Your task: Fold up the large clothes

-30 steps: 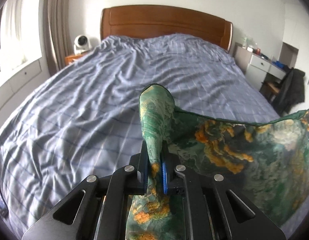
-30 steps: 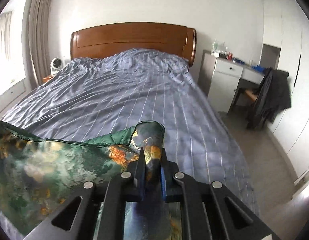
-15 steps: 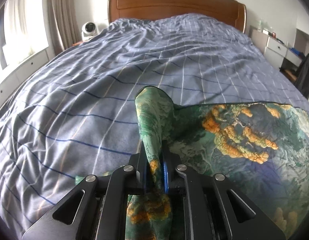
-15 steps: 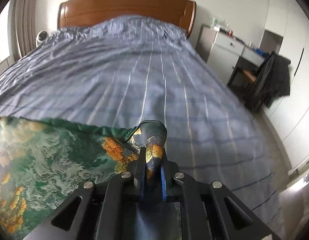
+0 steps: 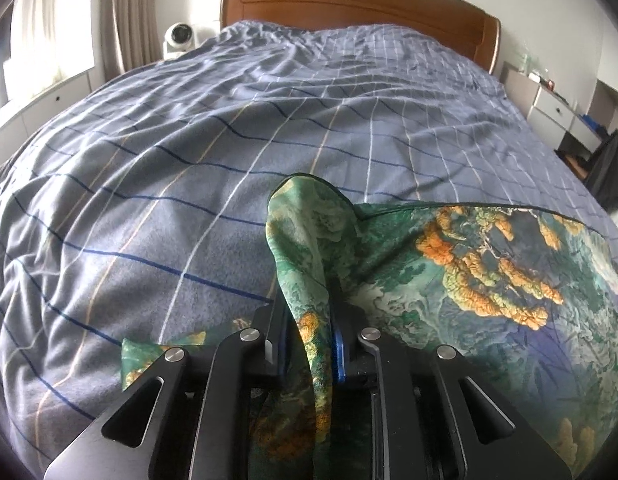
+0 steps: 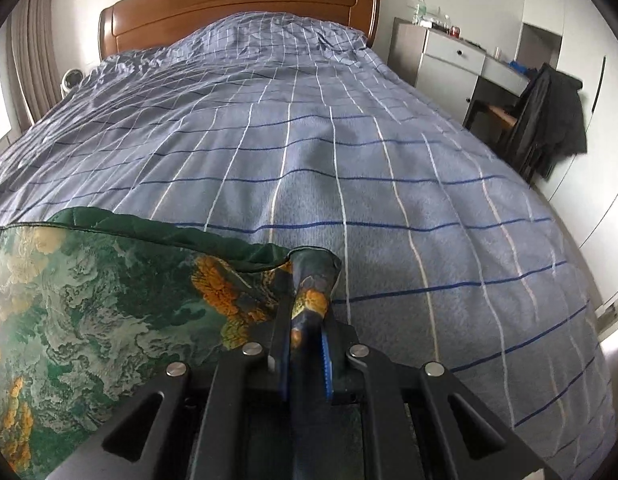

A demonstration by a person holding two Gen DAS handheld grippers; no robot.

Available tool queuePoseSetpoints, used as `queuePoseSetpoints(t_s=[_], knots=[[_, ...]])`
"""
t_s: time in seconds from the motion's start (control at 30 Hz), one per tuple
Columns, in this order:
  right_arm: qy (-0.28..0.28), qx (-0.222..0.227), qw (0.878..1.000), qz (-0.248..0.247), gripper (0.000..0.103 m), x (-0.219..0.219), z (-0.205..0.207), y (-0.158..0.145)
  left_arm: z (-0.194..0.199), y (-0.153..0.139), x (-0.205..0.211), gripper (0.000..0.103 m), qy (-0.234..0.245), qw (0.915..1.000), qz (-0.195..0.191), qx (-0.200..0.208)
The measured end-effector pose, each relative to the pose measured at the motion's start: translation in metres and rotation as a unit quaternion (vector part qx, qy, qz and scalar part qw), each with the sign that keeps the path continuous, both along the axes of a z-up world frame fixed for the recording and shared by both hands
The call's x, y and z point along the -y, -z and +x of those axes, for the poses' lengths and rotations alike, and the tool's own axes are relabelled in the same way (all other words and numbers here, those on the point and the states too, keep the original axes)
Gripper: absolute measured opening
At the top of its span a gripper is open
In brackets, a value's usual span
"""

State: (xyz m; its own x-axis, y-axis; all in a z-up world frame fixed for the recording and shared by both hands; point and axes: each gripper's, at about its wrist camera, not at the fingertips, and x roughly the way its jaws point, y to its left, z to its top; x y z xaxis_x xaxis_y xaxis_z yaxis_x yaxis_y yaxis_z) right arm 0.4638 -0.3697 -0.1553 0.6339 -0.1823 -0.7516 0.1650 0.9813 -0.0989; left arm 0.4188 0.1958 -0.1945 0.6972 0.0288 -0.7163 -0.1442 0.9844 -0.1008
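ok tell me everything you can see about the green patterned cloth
The green cloth looks thin and silky, printed with orange and pale cloud-like shapes and edged by a dark hem. It spreads over the blue checked bedspread. One bunched corner stands between the left gripper jaws, which have just been opening; another is pinched in the right gripper.

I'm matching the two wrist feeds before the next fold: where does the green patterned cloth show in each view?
Left wrist view: the green patterned cloth fills the lower right, with one corner between the fingers at bottom centre.
Right wrist view: the cloth fills the lower left, with its other corner between the fingers.
Shared landmark: the wooden headboard at the top of both.
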Motion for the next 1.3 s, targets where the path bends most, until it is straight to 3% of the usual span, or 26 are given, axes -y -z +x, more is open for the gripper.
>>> queuePoseSetpoints(t_s=[0.17,0.23,0.3,0.37,0.43,0.53,0.57,0.63,0.8,0.93,1.1,1.3], knots=[[-0.001,-0.01,1.0,0.017,0.015,0.003,0.003,0.001,0.002,-0.001,-0.003,0.023,-0.003,0.9999,-0.007,-0.009],[-0.001,-0.013,1.0,0.022,0.016,0.004,0.005,0.001,0.001,-0.003,-0.005,0.037,-0.01,0.9998,-0.006,-0.014],[0.0,-0.015,0.999,0.033,0.02,0.007,0.005,-0.001,0.0,-0.009,-0.009,0.068,-0.032,0.9992,-0.003,-0.024],[0.005,-0.022,0.998,0.053,0.025,0.014,0.006,-0.004,-0.003,-0.016,-0.014,0.08,-0.035,0.9989,-0.012,-0.027],[0.01,-0.03,0.997,0.075,0.034,0.023,0.007,-0.008,-0.01,-0.028,-0.016,0.082,-0.023,0.9992,-0.025,-0.02],[0.028,-0.023,0.993,0.112,0.066,0.041,0.001,-0.026,-0.025,-0.048,-0.014,0.085,-0.009,0.9995,-0.031,-0.003],[0.03,-0.015,0.992,0.121,0.067,0.046,-0.002,-0.034,-0.031,-0.055,-0.013,0.086,-0.006,0.9995,-0.031,0.005],[0.027,-0.001,0.992,0.127,0.067,0.051,-0.008,-0.052,-0.039,-0.069,-0.009,0.087,-0.003,0.9994,-0.029,0.017],[-0.014,0.03,0.996,0.077,0.068,0.038,-0.03,-0.096,-0.055,-0.097,0.005,0.093,0.014,0.9979,-0.036,0.051],[-0.072,0.038,0.995,0.057,0.068,0.012,-0.058,-0.115,-0.054,-0.092,0.024,0.095,0.042,0.9979,-0.025,0.044],[-0.14,0.035,0.988,0.049,0.068,-0.027,-0.099,-0.109,-0.05,-0.06,0.03,0.095,0.039,0.9992,-0.011,0.004],[-0.174,-0.005,0.985,-0.007,0.068,-0.055,-0.13,-0.063,-0.044,-0.042,0.028,0.095,0.038,0.999,0.02,-0.007]])
